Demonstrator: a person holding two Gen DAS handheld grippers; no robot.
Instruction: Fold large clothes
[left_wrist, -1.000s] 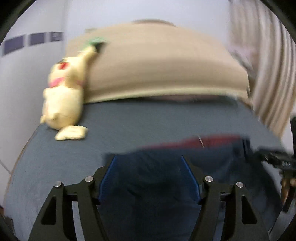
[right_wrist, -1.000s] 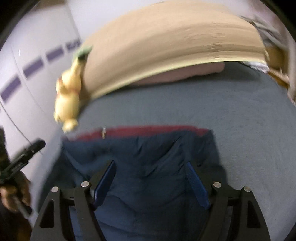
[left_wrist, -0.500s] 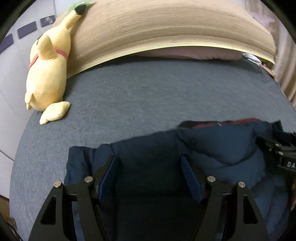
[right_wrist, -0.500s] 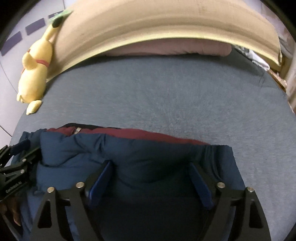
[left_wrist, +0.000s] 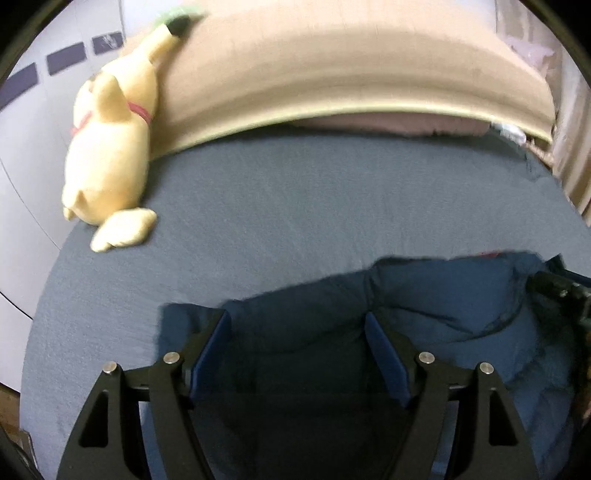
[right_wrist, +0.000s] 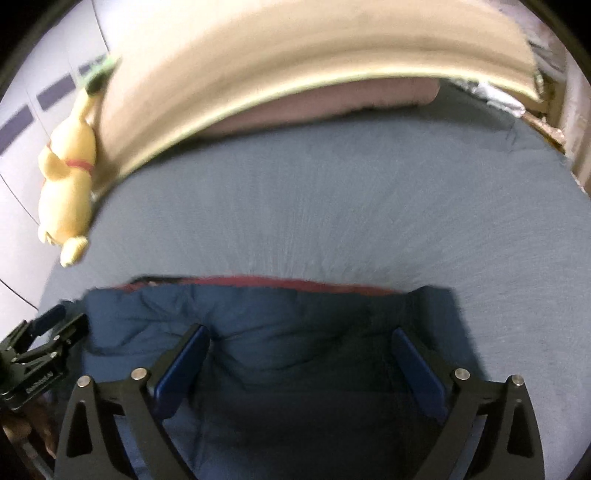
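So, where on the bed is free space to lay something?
The bed sheet is bare between the blue jacket and the headboard. The yellow plush toy fills the far left corner. The near edge is crowded by the jacket.

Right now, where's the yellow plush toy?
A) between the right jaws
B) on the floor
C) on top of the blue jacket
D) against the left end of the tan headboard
D: the yellow plush toy leans on the left end of the tan headboard, well clear of the blue jacket.
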